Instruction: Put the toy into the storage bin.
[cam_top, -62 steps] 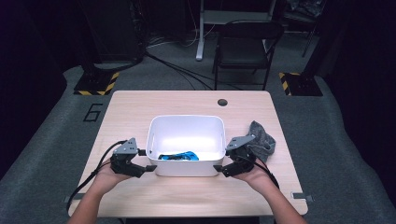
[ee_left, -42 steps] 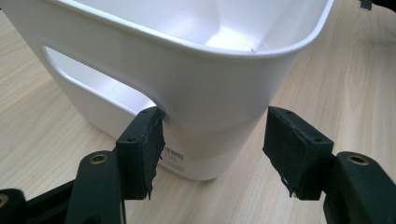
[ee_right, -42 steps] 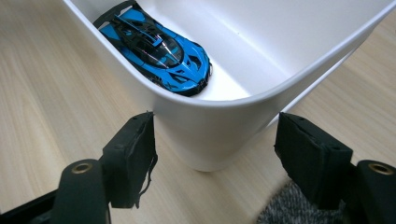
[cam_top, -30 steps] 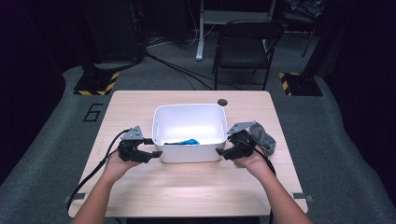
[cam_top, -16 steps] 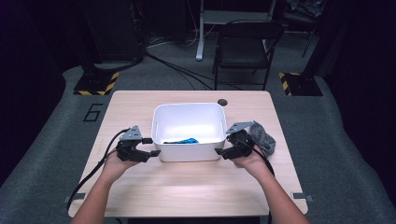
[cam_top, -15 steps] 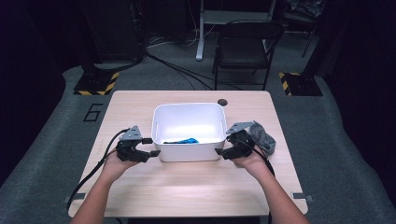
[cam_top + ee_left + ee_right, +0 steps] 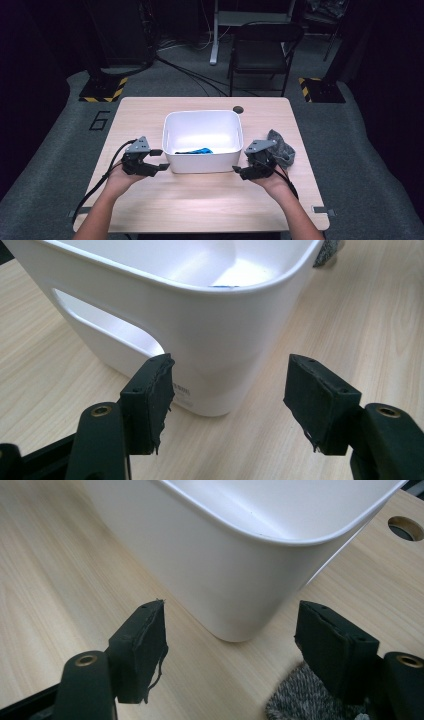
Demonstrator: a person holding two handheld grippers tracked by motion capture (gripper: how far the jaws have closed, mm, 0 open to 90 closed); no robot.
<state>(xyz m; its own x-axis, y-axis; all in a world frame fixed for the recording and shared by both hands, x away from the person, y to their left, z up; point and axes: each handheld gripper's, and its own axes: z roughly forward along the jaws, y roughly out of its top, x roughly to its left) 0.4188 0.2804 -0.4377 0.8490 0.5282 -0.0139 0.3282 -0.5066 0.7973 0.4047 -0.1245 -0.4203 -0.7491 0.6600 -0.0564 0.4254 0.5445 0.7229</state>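
Observation:
A white plastic tub [image 7: 202, 131] stands at the table's middle with a blue item [image 7: 196, 150] lying inside. My left gripper [image 7: 163, 167] sits open at the tub's near left corner. In the left gripper view the left gripper [image 7: 227, 397] has that corner of the tub [image 7: 200, 325] just ahead of its spread jaws, and neither pad presses on it. My right gripper [image 7: 238, 170] is open at the near right corner. Seen from the right gripper [image 7: 230, 647], the tub [image 7: 240, 565] stands a little beyond the tips.
A grey knitted cloth [image 7: 281, 150] lies on the table right of the tub, under my right gripper's jaw [image 7: 305, 700]. A round cable hole [image 7: 237, 109] is near the table's far edge [image 7: 200, 98]. A chair [image 7: 260, 55] stands behind the table.
The tub has slid away from the person since the earliest frame, with both grippers at its near corners. My right gripper has since drawn back slightly to the near right.

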